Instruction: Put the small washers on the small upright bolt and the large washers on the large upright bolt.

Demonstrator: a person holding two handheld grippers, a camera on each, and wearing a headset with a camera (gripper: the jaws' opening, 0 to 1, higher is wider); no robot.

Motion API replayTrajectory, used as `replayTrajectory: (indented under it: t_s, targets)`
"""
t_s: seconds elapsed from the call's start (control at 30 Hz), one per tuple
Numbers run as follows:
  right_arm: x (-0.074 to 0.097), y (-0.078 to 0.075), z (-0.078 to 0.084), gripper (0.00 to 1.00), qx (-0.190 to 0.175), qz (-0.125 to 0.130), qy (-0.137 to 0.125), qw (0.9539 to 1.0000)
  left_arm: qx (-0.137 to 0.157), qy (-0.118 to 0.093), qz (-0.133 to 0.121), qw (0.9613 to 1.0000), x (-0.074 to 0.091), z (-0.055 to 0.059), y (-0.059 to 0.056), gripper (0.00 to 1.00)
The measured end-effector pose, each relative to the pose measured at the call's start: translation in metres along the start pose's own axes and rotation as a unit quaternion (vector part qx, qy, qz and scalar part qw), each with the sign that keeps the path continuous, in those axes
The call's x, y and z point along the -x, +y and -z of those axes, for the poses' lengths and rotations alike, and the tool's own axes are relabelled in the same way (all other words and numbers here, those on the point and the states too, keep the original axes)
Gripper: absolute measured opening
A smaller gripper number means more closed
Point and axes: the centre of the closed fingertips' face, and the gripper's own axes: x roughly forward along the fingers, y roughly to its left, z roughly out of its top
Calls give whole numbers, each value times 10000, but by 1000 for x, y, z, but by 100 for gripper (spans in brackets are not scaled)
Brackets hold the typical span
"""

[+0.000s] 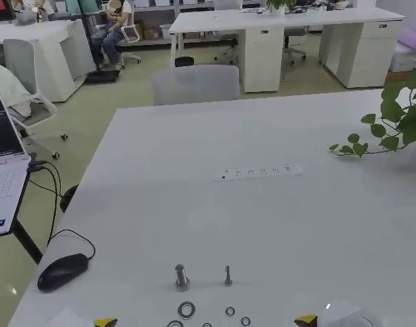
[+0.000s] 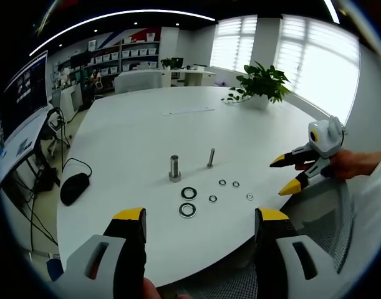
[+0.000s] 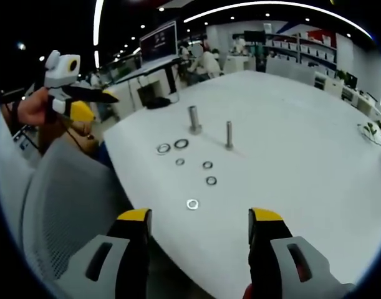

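so nothing is threaded yet. my left claw (image 2: pixel 201 215) hangs released and empty off the table's (image 2: pixel 134 131) near edge. ahead stands the big bolt (image 2: pixel 174 168), bare, two big washers (image 2: pixel 183 192) flat just before it, then the small bolt (image 2: pixel 211 157), bare, small washers (image 2: pixel 222 182) scattered nearby. my right claw (image 3: pixel 199 216) gapes empty too.
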Motion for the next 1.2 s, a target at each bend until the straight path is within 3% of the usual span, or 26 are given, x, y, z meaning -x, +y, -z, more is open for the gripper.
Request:
replayTrajectory:
  t_s: [0.2,0.37,0.53,0.7,0.8,1.0,1.1,1.2]
  targets:
    - [-6,-16,0,61,325,-33,312,9990,27,-61,-24,10000,-4,-5,2,70]
    - [-18,-24,5,56,819,-174,699,9940,35,-68,-37,10000,-7,-7,2,70]
    - [-32,-20,8,48,1090,-396,961,9886,-18,-32,-27,10000,-9,-8,1,69]
    - [-47,-8,11,40,1512,-684,1149,9794,-32,-8,-16,10000,-9,-8,1,69]
    - [-54,-3,17,39,1887,-833,1373,9688,-38,13,-20,10000,-9,-8,2,69]
    - [-62,3,23,32,2196,-1021,1509,9584,-59,30,-15,10000,-9,-7,5,68]
    - [-65,6,26,30,2469,-1095,1528,9506,-36,5,-23,10000,-8,-8,6,68]
    - [-67,12,22,26,2536,-1220,1417,9490,-4,-13,-38,10000,-8,-7,7,68]
